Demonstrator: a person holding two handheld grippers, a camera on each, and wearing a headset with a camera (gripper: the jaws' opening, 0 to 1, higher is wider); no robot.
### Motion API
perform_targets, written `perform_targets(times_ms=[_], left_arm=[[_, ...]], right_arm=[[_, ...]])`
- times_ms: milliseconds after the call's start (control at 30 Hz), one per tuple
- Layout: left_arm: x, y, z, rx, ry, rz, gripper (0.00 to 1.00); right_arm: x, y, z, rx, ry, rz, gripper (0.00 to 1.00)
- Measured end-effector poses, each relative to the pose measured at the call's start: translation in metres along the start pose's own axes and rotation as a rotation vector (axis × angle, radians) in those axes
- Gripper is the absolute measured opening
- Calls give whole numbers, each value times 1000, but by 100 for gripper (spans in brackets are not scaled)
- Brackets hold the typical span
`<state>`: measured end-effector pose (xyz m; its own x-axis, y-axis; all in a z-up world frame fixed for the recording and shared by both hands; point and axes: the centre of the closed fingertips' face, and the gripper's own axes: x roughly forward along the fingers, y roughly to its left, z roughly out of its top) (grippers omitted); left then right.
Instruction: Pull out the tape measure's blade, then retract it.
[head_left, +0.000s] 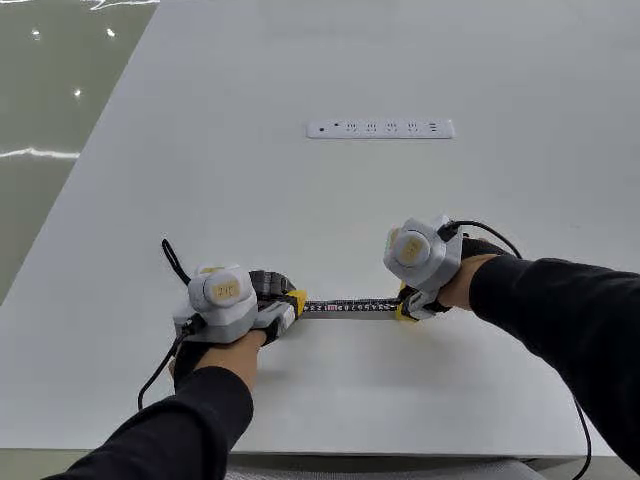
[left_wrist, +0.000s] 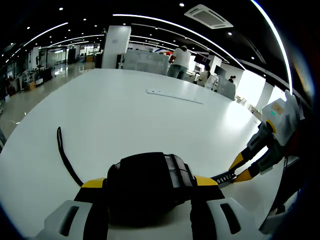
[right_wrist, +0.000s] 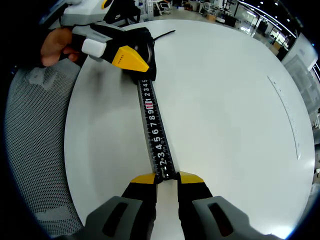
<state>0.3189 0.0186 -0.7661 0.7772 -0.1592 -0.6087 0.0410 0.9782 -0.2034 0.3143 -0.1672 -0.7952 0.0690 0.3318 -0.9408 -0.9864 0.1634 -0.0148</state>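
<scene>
The tape measure (head_left: 272, 284) sits on the white table (head_left: 400, 60) near its front edge, its black case clamped from both sides by the left gripper (left_wrist: 150, 182), whose yellow-tipped jaws stand narrow around the body. From the case the blade (right_wrist: 152, 130) runs flat along the table to the right, a short stretch of numbered tape drawn out, and its free end is pinched between the almost-closed jaws of the right gripper (right_wrist: 167, 179). The black wrist strap (left_wrist: 62, 155) trails off the case to the left, slack on the table. A white power strip (head_left: 380, 128) lies well apart, further back. By my reading the pull-out step is in hand, with the blade partly extended and the retraction not yet begun. The next move calls for either drawing the end a little further to the right, in line with the case mouth, or guiding it back toward the case with the right gripper holding on, so the spring does not snap the blade home and kink it; the left gripper must pin the case steady throughout
</scene>
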Motion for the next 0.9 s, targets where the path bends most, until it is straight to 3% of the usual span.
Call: perform_targets(times_ms=[900], left_arm=[[0, 0, 0, 1, -1, -4, 62]], right_arm=[[3, 1, 7, -1, -13, -1, 11]])
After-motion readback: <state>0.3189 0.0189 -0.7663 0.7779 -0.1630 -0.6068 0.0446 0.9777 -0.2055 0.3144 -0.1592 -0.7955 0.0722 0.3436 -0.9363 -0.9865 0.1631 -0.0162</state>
